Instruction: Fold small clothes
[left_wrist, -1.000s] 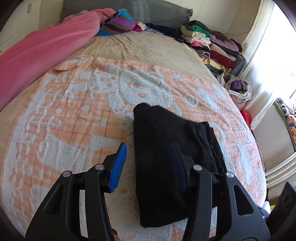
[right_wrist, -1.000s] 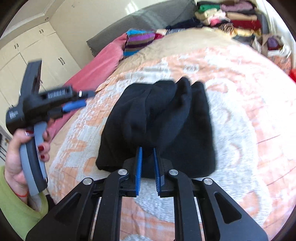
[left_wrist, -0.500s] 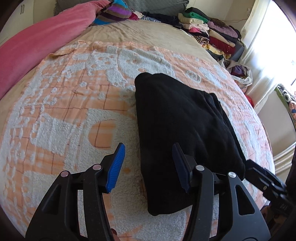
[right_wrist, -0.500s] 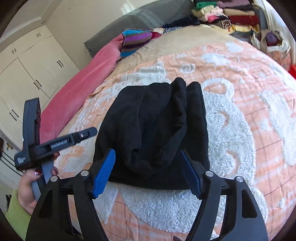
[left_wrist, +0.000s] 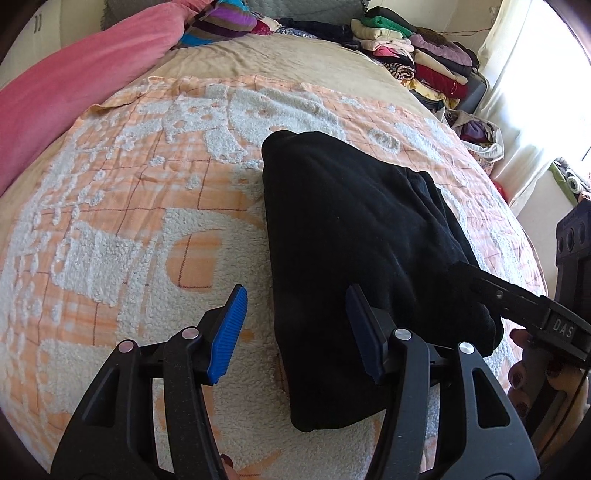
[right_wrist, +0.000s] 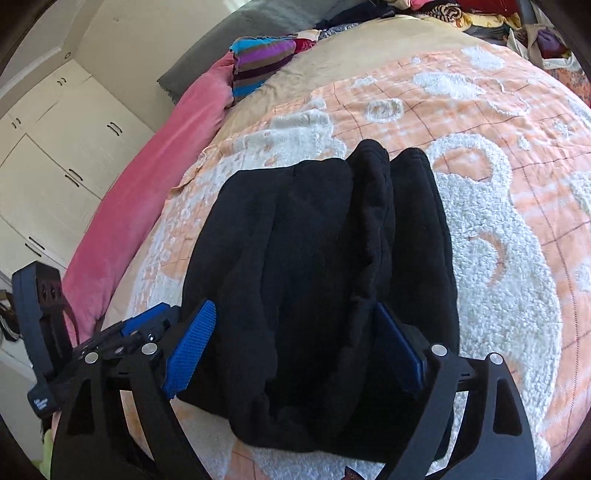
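A: Spread over the bed: orange-and-white blanket (left_wrist: 155, 206). At middle of frame, lying on it: folded black garment (left_wrist: 354, 236), long axis from lower centre toward upper centre.

B: At upper right: white bag (left_wrist: 484, 142) with purple cloth inside.

A: Left gripper (left_wrist: 295, 328): opening, straddling garment's left edge, not clamping.

B: Right gripper (right_wrist: 295, 347): opening wide, garment's near end between fingers, unpressed.
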